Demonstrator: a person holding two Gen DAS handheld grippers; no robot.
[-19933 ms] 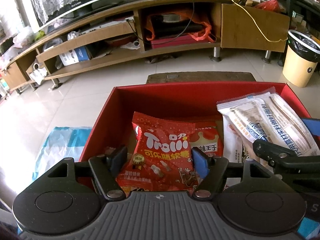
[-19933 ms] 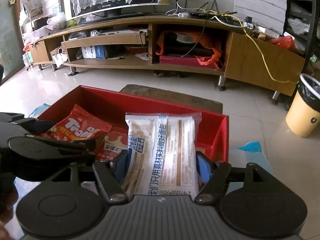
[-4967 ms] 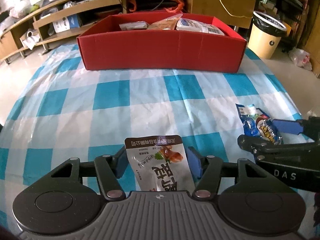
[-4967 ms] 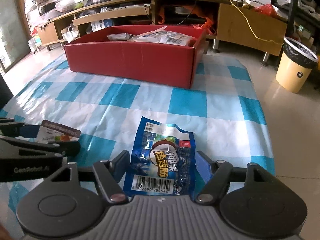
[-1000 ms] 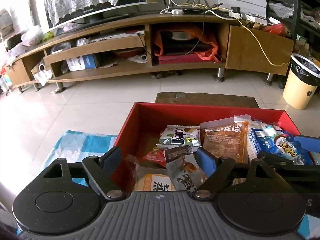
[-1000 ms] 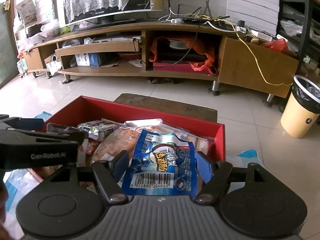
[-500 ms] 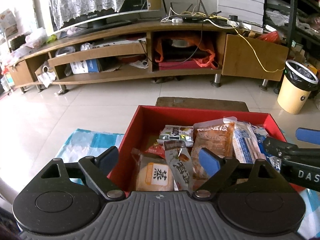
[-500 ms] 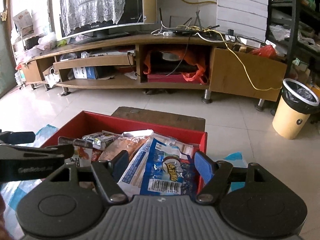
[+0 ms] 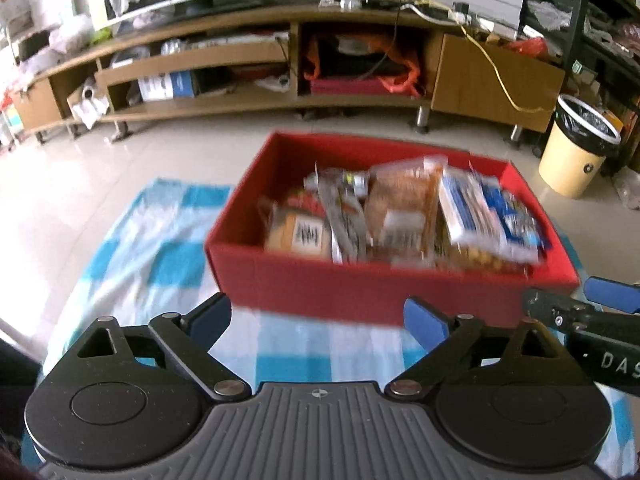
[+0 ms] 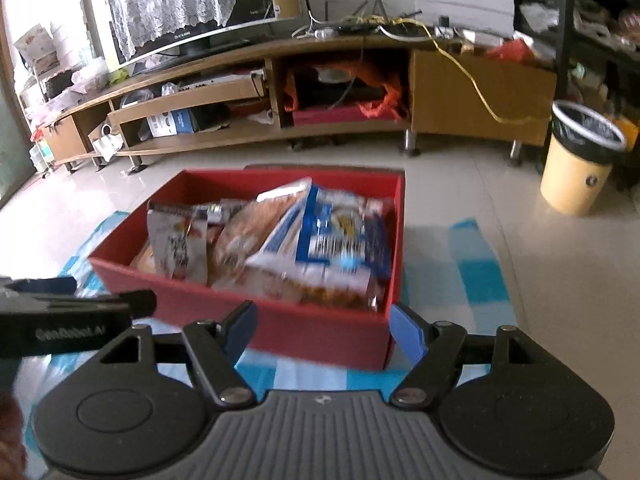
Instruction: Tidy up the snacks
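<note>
Checked cloth (image 9: 168, 256); one red box (image 9: 360, 288), blurred.

Snack packets (image 9: 400, 216) in red box (image 9: 360, 292)

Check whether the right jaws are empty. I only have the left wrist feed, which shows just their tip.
Observer: Empty. In the right wrist view the right gripper is open with nothing between its jaws.
Operator: Where's the blue packet, and which side is up?
Observer: The blue packet lies in the red box, barcode up, beside the right-hand wall.
</note>
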